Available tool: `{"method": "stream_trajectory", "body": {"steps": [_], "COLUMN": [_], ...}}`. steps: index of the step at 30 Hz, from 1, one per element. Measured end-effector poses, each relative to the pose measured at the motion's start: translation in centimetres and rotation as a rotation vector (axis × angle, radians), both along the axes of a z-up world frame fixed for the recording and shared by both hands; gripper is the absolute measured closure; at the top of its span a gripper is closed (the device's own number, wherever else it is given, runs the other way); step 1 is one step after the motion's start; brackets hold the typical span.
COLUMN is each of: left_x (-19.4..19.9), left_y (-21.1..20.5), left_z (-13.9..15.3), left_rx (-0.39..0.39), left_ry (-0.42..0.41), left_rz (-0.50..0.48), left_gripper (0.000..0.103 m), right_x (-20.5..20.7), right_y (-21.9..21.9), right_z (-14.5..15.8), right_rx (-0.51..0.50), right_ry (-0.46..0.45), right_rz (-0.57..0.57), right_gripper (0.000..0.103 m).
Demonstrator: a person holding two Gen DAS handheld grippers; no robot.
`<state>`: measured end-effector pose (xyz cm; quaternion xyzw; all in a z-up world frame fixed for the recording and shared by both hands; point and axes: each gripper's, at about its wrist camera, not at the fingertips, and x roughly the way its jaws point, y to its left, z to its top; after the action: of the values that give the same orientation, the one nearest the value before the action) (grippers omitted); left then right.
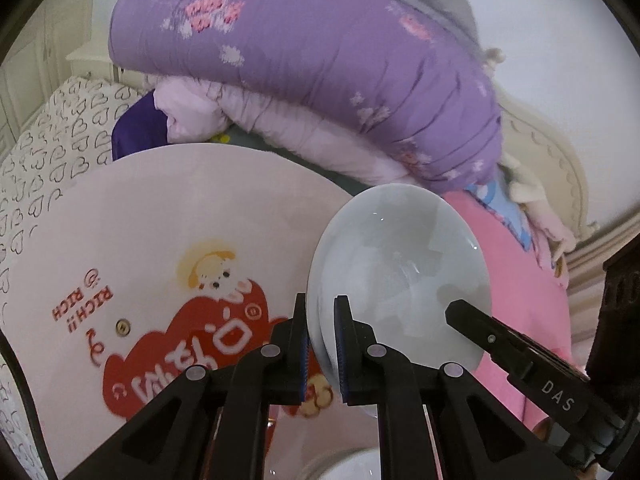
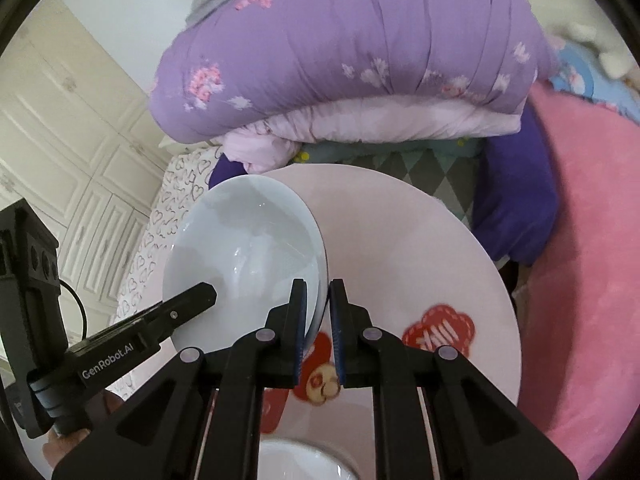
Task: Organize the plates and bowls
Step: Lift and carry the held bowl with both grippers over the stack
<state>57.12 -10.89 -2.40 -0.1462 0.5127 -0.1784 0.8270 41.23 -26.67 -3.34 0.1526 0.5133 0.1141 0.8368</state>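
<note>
With both tools pinching opposite rims of the pale bowl (image 1: 400,276), left tool (image 1: 322,344) and right tool (image 2: 318,332) clamped, it hangs above the round desk (image 1: 120,240). We should lift evenly, keeping it level.

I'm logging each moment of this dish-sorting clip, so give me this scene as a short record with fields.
held item: pale blue plate, lifted above the table
left gripper: jaws shut on the plate's rim
right gripper: jaws shut on the opposite rim
surface: round pink table with red cartoon print
other dish: white bowl, at bottom edge of view
background: purple floral quilt
</note>
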Motion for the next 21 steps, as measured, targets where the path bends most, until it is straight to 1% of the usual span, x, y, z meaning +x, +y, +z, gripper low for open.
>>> {"method": "stream_trajectory", "body": {"steps": [5,8,13,21], "left_x": [-3.9,-6.2,-9.1,-12.6], "left_y": [1.1,2.1,2.3,1.5], "left_z": [1.9,2.7,3.1,4.0], "left_rx": [-0.004,-0.014,-0.006,0.017], "left_ry": [-0.025,-0.025,-0.022,-0.035], "left_rz": [-0.022,-0.034,-0.064,-0.099], "left_gripper": [0.096,0.096,0.096,0.096], "right_x": [-2.5,-3.7,-6.4,-9.7], "right_y": [-0.2,-0.3,-0.7,-1.1], "right_z": [1.2,1.5,1.9,2.1], "right_rx": [0.007,0.010,0.012,0.006], "right_ry": [-0.021,-0.018,-0.018,-0.024], "right_rz": [-0.004,-0.005,-0.005,0.002], "right_gripper": [0.092,0.092,0.091,0.090]}}
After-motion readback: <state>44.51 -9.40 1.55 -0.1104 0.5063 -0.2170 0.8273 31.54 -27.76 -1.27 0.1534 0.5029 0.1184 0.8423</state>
